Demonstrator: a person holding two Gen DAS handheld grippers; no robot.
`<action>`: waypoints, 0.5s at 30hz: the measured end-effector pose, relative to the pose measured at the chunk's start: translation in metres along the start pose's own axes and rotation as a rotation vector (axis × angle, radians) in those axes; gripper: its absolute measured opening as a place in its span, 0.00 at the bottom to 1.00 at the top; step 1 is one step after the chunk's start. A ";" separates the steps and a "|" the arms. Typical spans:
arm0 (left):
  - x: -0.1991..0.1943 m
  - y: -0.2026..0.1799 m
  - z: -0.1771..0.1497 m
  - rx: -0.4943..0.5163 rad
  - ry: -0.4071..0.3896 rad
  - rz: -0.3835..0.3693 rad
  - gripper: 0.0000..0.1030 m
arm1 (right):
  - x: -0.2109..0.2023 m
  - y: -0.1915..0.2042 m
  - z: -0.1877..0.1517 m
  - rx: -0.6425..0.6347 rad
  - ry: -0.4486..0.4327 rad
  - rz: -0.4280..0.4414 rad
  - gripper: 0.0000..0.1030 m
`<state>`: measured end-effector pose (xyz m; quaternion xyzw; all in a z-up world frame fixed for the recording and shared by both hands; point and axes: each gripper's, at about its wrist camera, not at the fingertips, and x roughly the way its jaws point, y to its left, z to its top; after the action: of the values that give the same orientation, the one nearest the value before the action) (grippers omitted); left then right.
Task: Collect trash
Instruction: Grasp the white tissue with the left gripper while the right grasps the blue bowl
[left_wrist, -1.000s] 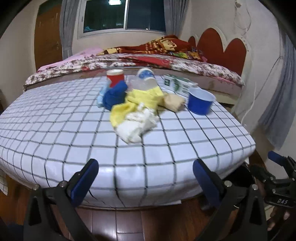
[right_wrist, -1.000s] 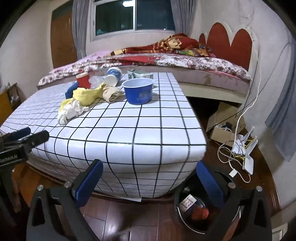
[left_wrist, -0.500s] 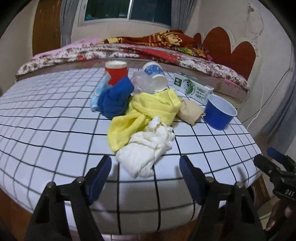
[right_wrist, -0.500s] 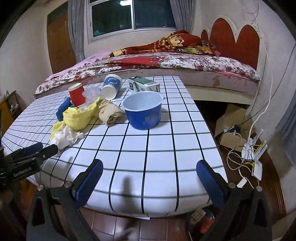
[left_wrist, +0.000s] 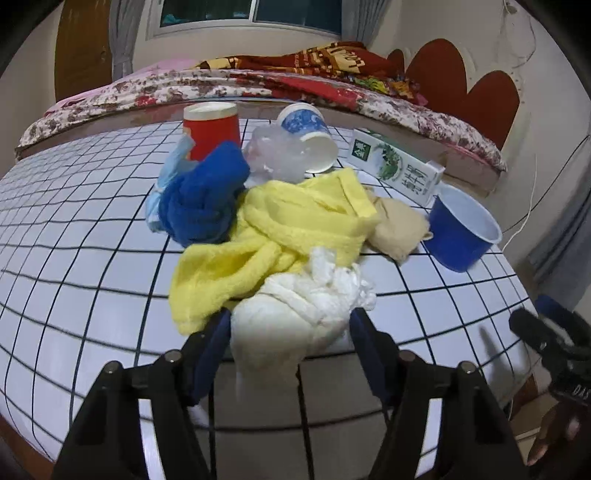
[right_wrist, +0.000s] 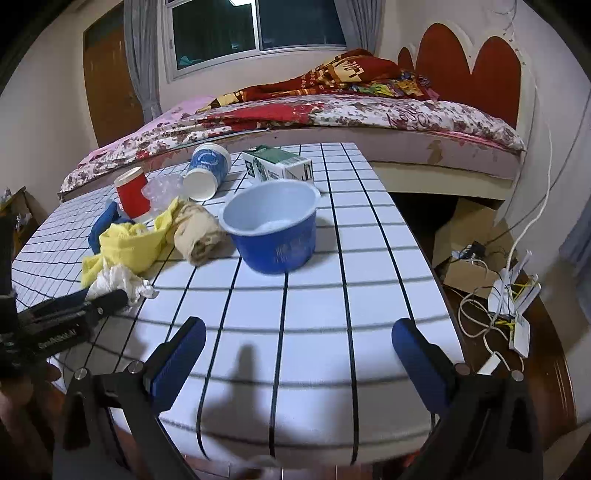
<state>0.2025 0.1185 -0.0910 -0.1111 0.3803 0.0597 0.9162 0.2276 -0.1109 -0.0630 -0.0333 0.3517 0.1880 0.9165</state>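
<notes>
A crumpled white tissue wad (left_wrist: 295, 314) lies at the near end of a trash pile on the checked table (left_wrist: 74, 221). My left gripper (left_wrist: 290, 328) straddles the wad. Its jaws are closing, with the blue pads close to the wad's sides and no squeeze showing. Behind the wad lie a yellow cloth (left_wrist: 280, 229), a blue cloth (left_wrist: 203, 199), a beige wad (left_wrist: 399, 229), a red cup (left_wrist: 212, 129) and a tipped blue paper cup (left_wrist: 306, 133). My right gripper (right_wrist: 295, 332) hangs open and empty over the table's near edge. A blue bowl (right_wrist: 273, 236) stands beyond it.
A green-and-white carton (right_wrist: 277, 166) lies behind the bowl, and crumpled clear plastic (left_wrist: 273, 155) sits by the cups. A bed (right_wrist: 332, 110) runs along the table's far side. On the floor at the right are a cardboard box (right_wrist: 465, 273) and tangled cables (right_wrist: 513, 295).
The left gripper came forward over the table to the white wad and its jaws narrowed around it. The right gripper moved in over the table edge toward the blue bowl.
</notes>
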 end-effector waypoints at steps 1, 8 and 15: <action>0.001 -0.001 0.001 0.010 0.001 0.002 0.59 | 0.005 0.001 0.005 -0.003 0.006 0.004 0.99; -0.008 -0.003 -0.004 0.020 -0.028 -0.034 0.47 | 0.048 0.006 0.038 -0.022 0.066 0.018 0.99; -0.019 0.006 -0.009 -0.008 -0.030 -0.038 0.47 | 0.074 0.014 0.056 -0.051 0.077 0.011 0.99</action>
<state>0.1819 0.1219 -0.0850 -0.1211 0.3639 0.0455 0.9224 0.3081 -0.0631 -0.0685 -0.0621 0.3820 0.2004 0.9000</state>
